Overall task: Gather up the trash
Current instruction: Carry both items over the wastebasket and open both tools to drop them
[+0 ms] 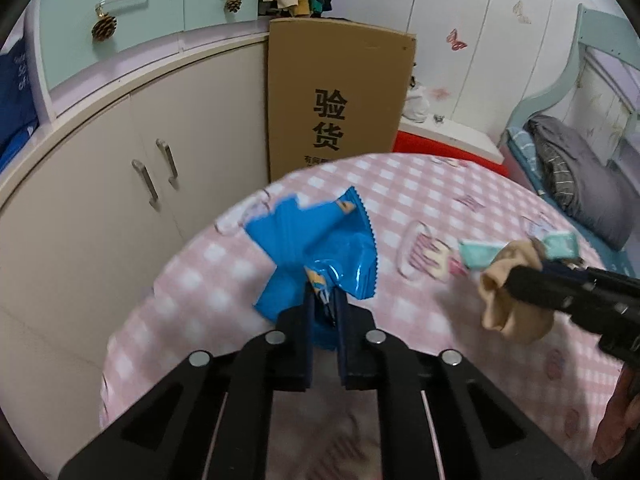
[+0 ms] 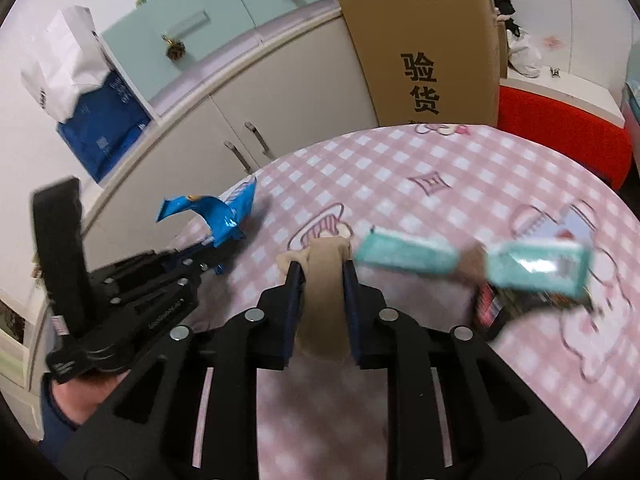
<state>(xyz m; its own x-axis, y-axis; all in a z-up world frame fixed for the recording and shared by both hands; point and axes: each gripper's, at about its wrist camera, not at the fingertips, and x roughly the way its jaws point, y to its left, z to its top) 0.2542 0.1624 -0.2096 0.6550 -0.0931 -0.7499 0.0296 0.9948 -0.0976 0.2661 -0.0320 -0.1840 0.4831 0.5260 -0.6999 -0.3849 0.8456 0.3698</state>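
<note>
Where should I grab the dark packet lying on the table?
Take the dark packet by its red-striped end, the part showing past the teal wrappers. It seems to lie flat on the tablecloth, so come down from above and pinch that edge.

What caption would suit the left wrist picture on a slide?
Left gripper clamps a blue snack wrapper above a pink checked tablecloth; right gripper holds beige and teal trash.

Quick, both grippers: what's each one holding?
Left gripper: shut on blue wrapper.
Right gripper: shut on beige wad; teal packets hang from it.
</note>
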